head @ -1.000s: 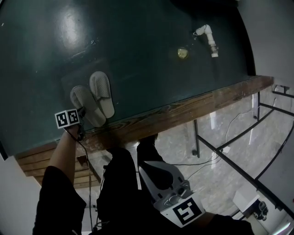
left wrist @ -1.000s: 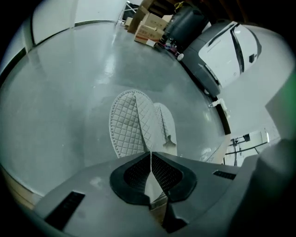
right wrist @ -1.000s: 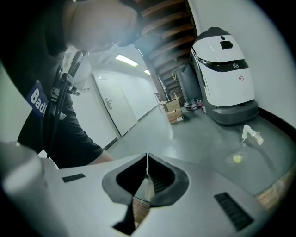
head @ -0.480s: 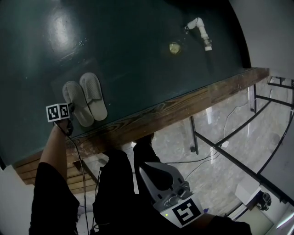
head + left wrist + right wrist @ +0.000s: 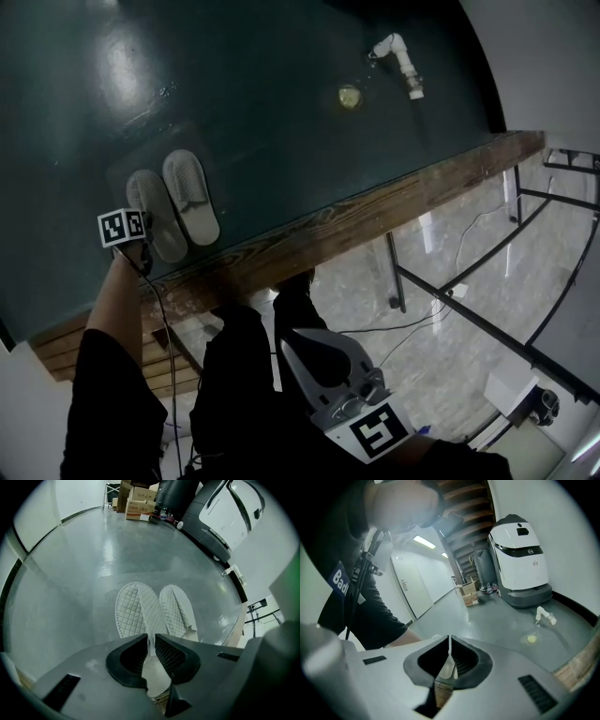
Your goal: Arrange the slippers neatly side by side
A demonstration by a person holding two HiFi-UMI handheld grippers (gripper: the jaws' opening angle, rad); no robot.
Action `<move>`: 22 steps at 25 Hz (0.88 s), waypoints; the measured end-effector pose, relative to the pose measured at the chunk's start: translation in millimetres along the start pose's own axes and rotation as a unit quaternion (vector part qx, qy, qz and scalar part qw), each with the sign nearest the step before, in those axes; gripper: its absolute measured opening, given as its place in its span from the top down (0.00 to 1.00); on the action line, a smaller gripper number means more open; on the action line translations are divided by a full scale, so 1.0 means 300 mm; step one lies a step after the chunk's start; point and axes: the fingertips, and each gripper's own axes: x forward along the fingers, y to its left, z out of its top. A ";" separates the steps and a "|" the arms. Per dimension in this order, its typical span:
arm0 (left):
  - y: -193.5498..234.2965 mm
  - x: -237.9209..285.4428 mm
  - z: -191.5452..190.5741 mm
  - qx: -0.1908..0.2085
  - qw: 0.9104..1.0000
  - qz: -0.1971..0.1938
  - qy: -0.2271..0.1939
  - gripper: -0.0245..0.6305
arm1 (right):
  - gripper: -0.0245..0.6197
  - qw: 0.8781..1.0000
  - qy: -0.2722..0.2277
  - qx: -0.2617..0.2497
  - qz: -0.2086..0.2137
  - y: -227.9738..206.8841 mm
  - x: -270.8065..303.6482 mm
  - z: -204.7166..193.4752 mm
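Two white quilted slippers lie side by side on the dark green floor [image 5: 281,122], the left slipper [image 5: 153,199] [image 5: 132,611] close against the right slipper [image 5: 192,195] [image 5: 179,611]. My left gripper [image 5: 148,239] [image 5: 151,641] is at the left slipper's near end. Its jaws stand a narrow gap apart and are opening, with the slipper's white edge still between the pads. My right gripper [image 5: 298,342] [image 5: 449,644] hangs low by the person's legs, away from the slippers, shut on nothing.
A wooden edge [image 5: 356,220] borders the floor on the near side, with a metal frame [image 5: 469,319] beyond it. A white pipe fitting [image 5: 398,58] and a yellowish spot [image 5: 349,95] lie far right. A white machine [image 5: 225,508] and cardboard boxes [image 5: 138,508] stand behind.
The left slipper has swung from a slant into line beside the right slipper. My left gripper has moved left with it. The right gripper has hardly moved.
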 end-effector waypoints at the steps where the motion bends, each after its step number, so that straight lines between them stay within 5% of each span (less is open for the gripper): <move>1: -0.001 -0.015 -0.005 -0.008 1.000 0.001 -0.001 0.91 | 0.96 1.000 -0.005 -0.004 0.003 0.014 -0.006 0.017; 11: -0.144 -0.238 -0.032 -0.074 0.993 -0.062 -0.065 0.87 | 0.96 0.999 -0.011 -0.028 0.031 0.128 -0.123 0.133; 22: -0.550 -0.963 -0.193 -0.054 0.974 -0.162 -0.148 0.87 | 0.96 0.985 -0.086 -0.113 0.103 0.365 -0.308 0.521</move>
